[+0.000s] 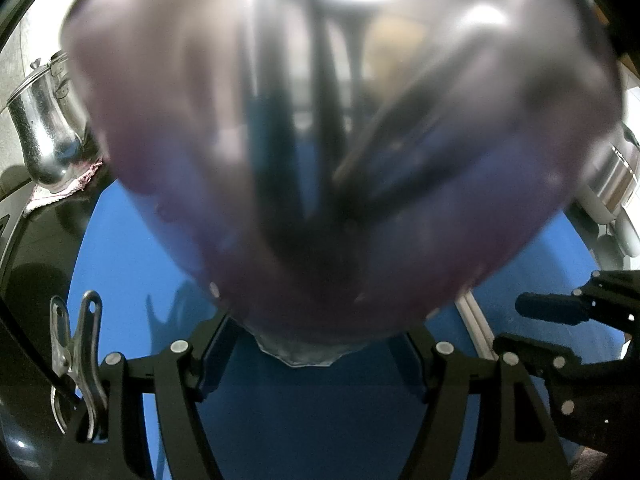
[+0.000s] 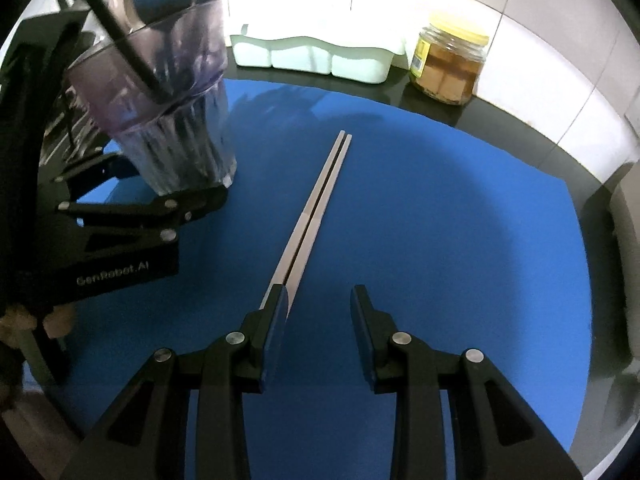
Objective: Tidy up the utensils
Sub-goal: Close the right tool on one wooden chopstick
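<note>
From the left wrist camera, a purple-tinted glass (image 1: 340,140) fills nearly the whole picture, blurred by closeness, with dark utensil handles (image 1: 280,160) showing through its wall. The left gripper (image 1: 312,344) has its 2 fingers pressed against the base of the glass on either side, gripping it above the blue mat (image 1: 120,260). A steel pot (image 1: 44,128) stands at far left, and the right gripper (image 1: 568,332) shows at the right edge.

From the right wrist camera, the right gripper (image 2: 320,312) is wide apart and holds nothing. 2 chopsticks (image 2: 316,208) lie side by side on the mat (image 2: 460,220), running away from the left finger (image 2: 276,320), whose tip covers their near ends. The glass (image 2: 176,120) is at far left, tilted, with the left gripper (image 2: 168,208) clamped on its base. A white tray (image 2: 316,54) and a yellow-lidded jar (image 2: 450,64) stand along the far tiled wall.
</note>
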Tool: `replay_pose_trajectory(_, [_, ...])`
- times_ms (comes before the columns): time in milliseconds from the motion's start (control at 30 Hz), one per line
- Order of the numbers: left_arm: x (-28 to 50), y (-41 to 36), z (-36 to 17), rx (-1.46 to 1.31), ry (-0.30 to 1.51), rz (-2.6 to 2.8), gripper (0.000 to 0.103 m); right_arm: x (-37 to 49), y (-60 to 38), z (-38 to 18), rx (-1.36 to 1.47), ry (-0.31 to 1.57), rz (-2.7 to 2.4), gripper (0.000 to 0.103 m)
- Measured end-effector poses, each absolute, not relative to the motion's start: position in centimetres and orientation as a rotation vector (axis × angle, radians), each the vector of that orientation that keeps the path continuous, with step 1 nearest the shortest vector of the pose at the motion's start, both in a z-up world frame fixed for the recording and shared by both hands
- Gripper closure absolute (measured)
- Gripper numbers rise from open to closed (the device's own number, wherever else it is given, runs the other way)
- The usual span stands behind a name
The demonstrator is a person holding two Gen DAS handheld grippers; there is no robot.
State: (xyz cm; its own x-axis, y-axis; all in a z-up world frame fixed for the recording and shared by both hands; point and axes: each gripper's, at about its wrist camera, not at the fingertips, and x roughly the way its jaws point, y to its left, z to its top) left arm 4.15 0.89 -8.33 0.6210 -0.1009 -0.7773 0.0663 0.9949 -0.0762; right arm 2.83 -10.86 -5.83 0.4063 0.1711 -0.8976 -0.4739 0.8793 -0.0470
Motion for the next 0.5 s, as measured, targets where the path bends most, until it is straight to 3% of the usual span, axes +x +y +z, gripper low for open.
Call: replay_pose_trajectory(500, [4.12, 0.96, -8.36, -0.042, 0.895, -0.096, 0.030, 1.92, -10.18, -5.67, -0.366, 1.109, 0.439, 0.070])
